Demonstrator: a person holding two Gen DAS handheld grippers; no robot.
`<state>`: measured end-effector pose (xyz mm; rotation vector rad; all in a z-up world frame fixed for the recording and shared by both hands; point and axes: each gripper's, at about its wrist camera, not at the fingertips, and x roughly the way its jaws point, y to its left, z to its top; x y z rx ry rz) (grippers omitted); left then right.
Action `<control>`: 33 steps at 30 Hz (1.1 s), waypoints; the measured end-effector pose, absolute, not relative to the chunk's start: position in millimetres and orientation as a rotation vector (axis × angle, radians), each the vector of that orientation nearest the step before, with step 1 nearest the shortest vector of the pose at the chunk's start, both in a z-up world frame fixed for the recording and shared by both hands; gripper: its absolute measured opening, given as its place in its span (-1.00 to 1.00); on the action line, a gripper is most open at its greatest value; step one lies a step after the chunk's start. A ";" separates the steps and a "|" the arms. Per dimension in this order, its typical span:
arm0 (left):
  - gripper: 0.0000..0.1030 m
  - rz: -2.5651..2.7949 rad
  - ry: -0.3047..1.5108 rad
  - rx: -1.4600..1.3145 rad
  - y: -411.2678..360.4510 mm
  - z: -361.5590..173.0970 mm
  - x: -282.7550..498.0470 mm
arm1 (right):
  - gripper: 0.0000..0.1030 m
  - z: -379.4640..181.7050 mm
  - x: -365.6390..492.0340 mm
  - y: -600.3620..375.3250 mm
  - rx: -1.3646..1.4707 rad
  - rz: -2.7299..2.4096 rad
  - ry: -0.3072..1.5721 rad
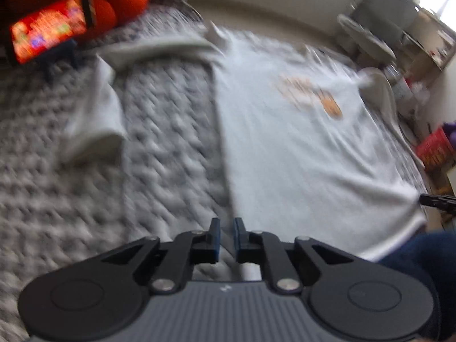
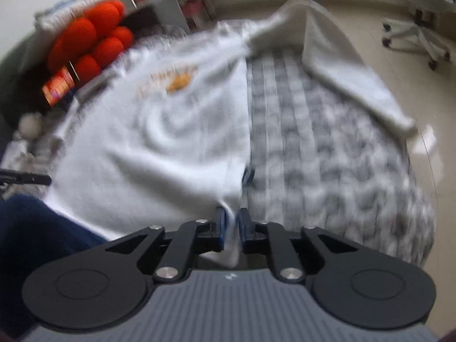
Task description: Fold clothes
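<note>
Left wrist view: left gripper (image 1: 227, 229) nearly together at the sweatshirt (image 1: 299, 142) hem; grip unclear. Right gripper (image 2: 231, 219) clamped the hem at 6 o'clock.

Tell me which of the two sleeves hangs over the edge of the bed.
The sleeve on the right gripper's side: it drapes past the grey blanket's edge toward the floor. The other sleeve lies fully on the blanket.

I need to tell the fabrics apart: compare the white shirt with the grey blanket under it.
The white shirt is smooth with an orange print; the grey blanket is chunky and knit-textured. The shirt lies on top, its sleeves spread; the blanket lies under it, covering the surface. Both are soft and pale.
</note>
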<state>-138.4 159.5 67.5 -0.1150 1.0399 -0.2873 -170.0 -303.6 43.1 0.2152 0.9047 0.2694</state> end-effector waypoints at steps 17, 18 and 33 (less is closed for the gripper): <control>-0.05 -0.217 0.799 -0.090 138.4 84.9 51.2 | 0.08 74.3 43.1 -357.7 -0.029 0.071 0.679; 0.01 -0.222 0.784 -0.073 131.9 85.5 64.4 | 0.08 74.6 54.0 -351.4 -0.052 0.092 0.675; -0.47 -0.285 0.785 0.096 75.2 32.2 170.4 | -0.44 19.7 172.2 -266.5 -0.267 0.402 0.821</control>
